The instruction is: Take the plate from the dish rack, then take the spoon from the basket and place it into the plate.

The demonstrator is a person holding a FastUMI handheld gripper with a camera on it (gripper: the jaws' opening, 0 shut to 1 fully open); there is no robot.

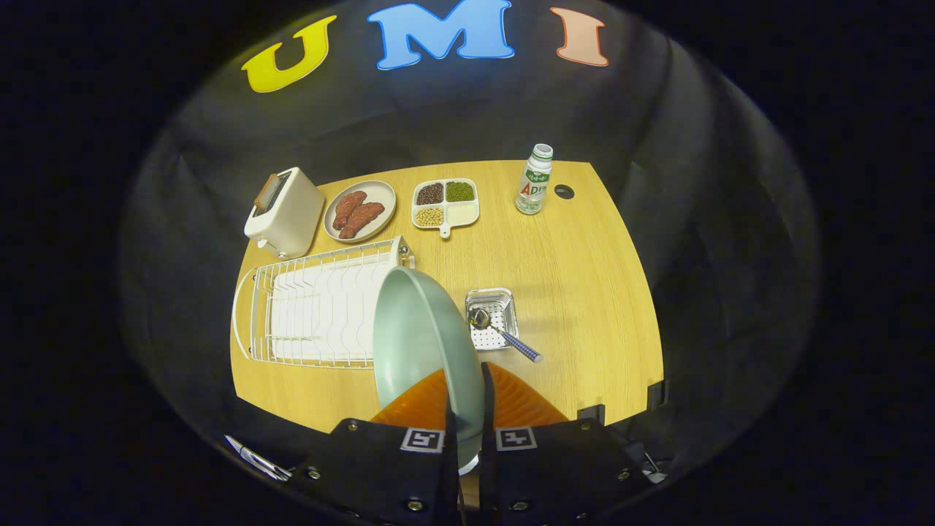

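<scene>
A wooden counter (570,292) with a pale grain fills the booth floor of the scene, its near edge cut off behind the gripper (467,409) and its housing. On its left side lies a white wire dish rack (314,307), long and rounded at the far-left end, its slots standing bare; its right end is hidden behind the plate (420,336). That plate, a smooth pale green round dish with a raised rim, is held tilted on edge above the counter, clear of the rack, with its lower rim pinched between the jaws, which are clenched almost together on it. The rim's lowest part is lost between the fingers, so the exact contact is hard to make out. Just right of the plate sits a small square perforated basket (493,318), and in it rests the spoon (504,334), metal bowl at the basket's left side, checked blue handle sticking out over the near-right corner onto the counter; the plate's edge crowds the spoon's bowl. Along the back stand a cream toaster (285,212) with a slice in its slot, a round dish of reddish meat pieces (359,210), a four-compartment tray of beans and grains (445,203), and a small labelled bottle (534,181) beside a dark hole in the counter.
</scene>
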